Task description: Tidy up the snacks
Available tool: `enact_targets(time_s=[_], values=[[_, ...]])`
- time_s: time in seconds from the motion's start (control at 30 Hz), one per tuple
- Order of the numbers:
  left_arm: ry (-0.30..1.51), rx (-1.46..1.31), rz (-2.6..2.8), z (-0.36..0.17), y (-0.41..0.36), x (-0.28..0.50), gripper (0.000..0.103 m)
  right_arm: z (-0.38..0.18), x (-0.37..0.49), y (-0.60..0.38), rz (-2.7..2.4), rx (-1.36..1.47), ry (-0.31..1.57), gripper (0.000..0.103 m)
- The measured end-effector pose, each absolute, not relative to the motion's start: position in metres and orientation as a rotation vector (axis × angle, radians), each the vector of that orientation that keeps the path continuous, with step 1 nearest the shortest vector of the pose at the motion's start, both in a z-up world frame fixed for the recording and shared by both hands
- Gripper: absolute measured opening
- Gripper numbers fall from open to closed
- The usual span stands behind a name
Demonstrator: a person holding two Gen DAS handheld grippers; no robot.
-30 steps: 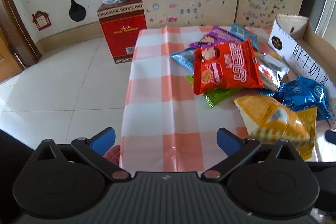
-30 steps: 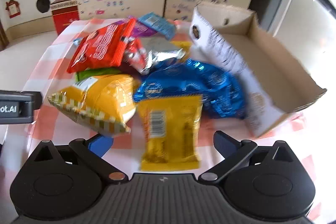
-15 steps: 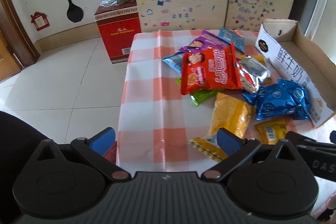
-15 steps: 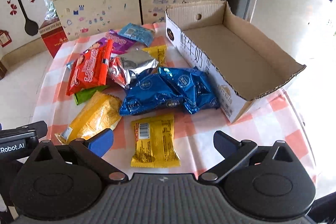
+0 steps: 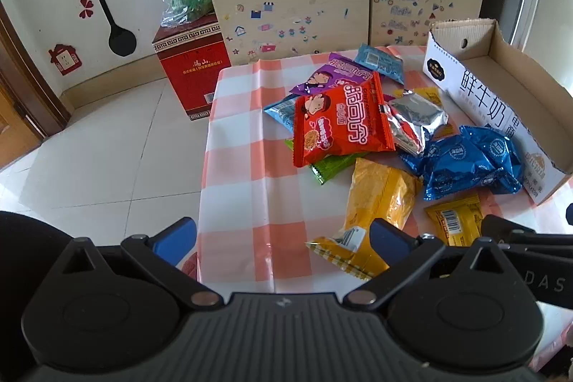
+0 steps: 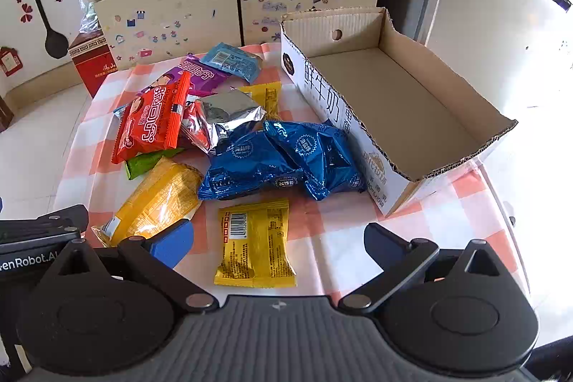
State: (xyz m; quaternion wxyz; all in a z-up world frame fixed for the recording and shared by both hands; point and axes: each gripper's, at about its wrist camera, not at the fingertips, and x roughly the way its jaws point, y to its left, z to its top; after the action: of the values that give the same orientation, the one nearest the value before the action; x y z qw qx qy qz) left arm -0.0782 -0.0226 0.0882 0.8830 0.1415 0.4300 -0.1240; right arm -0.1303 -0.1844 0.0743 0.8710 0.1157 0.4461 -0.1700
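Our left gripper [image 5: 283, 235] and right gripper [image 6: 278, 240] fingers apart, empty, above the surface's near edge, snack packets [image 6: 250, 160] piled beside an open cardboard box [image 6: 404, 102].

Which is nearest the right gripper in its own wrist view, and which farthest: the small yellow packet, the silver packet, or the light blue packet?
From the right gripper:
1. Small yellow packet, flat on the cloth between the open fingers.
2. Silver packet, mid-table in the snack pile, left of the box.
3. Light blue packet, at the table's far edge.
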Motion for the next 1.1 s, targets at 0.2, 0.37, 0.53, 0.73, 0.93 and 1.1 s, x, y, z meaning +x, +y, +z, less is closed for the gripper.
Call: enact_targets(time_s=[0.2,0.37,0.53,0.73,0.93,1.1], values=[[0.873,0.334,-0.245,0.088,-0.027,-0.081,0.102,0.075,-0.129,-0.183,-0.347,0.208,0.936,0.103],[0.864,0.358,-0.24,0.087,-0.03,-0.083,0.102,0.074,-0.129,-0.184,-0.34,0.189,0.941,0.103],[0.848,0.377,-0.231,0.087,-0.033,-0.085,0.102,0.073,-0.13,-0.184,-0.336,0.19,0.943,0.103],[0.849,0.38,-0.23,0.088,-0.033,-0.085,0.102,0.073,-0.13,-0.183,-0.338,0.174,0.942,0.103],[0.849,0.376,-0.233,0.088,-0.033,-0.085,0.102,0.074,-0.13,-0.183,-0.339,0.166,0.94,0.103],[0.843,0.385,-0.227,0.087,-0.035,-0.086,0.102,0.075,-0.13,-0.183,-0.34,0.164,0.942,0.103]])
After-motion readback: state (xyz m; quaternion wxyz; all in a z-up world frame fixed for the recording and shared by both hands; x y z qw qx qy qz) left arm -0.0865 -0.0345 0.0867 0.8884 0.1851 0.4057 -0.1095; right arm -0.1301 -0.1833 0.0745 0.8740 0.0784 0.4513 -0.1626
